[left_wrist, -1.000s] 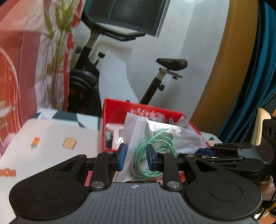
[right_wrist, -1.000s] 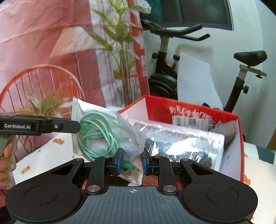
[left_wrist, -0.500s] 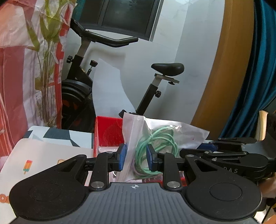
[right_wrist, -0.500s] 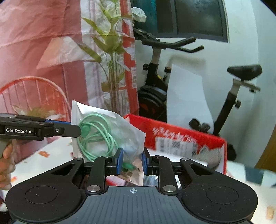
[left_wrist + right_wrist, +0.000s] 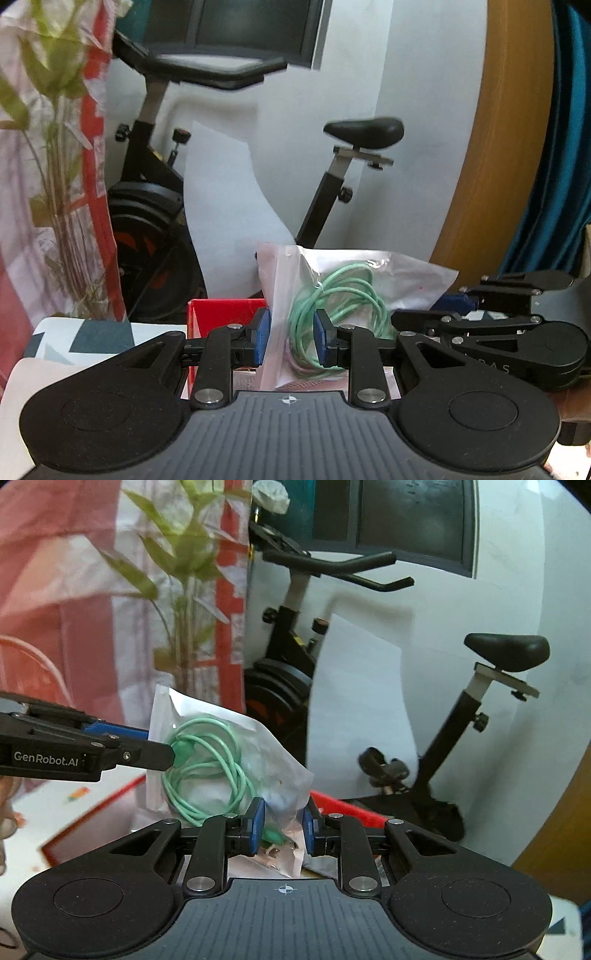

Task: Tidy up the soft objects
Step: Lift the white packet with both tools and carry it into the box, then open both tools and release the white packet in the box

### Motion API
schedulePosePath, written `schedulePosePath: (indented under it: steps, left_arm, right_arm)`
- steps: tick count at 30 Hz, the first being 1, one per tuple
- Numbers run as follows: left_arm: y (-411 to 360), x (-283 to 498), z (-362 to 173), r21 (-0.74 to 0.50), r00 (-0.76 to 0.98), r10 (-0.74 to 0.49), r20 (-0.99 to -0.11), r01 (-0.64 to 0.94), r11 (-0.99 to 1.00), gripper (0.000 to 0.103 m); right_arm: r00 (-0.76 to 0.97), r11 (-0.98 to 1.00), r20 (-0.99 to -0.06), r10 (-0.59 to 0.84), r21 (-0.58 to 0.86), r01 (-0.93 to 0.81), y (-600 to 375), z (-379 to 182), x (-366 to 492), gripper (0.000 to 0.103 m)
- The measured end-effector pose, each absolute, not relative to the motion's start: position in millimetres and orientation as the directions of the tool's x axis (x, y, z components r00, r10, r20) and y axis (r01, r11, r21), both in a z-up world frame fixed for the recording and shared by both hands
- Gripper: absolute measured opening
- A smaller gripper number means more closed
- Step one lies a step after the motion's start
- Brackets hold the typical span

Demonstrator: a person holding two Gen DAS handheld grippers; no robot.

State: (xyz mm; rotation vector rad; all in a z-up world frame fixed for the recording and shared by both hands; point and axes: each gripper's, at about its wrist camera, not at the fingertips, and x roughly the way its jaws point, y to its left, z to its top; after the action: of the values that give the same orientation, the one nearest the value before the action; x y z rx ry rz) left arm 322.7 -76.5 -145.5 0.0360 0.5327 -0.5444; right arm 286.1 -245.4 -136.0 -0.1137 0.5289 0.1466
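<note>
Bag (image 5: 354,280) of clear plastic, with a coiled green cable (image 5: 340,306) inside, hangs in the air above a red box (image 5: 221,314), held from both sides. Left gripper (image 5: 291,339) is clamped on one edge of it, and right gripper (image 5: 282,829) is clamped on the opposite corner. An exercise bike (image 5: 424,709) stands behind.

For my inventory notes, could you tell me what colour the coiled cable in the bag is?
The cable is mint green, clearest in the left wrist view.

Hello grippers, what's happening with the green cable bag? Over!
Left gripper and right gripper both shut on clear bag of green cable. Bag held above red box. Nothing blocking.
</note>
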Motion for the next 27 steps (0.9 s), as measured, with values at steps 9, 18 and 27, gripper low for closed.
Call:
schedulePosePath:
  steps: [9,18,27]
  left_arm:
    - [-79,360,-170,-0.109,0.662,-0.443,-0.605,0.482,0.869,0.027]
    - [-76,368,-187,-0.127,0.625,-0.426,-0.654,0.465,0.876,0.027]
    - [-77,363,-184,-0.113,0.634,-0.426,-0.645,0.472,0.874,0.029]
  right_arm:
    - [0.776,0.991,-0.621,0.109,0.008,-0.133,-249,-171,327,0.02]
    - [0.712,0.993,-0.693,0.109,0.049,-0.104,-251,-185,341,0.022]
    - [0.71,0.996,-0.699,0.088,0.083,-0.042,-262,-183,341,0.026]
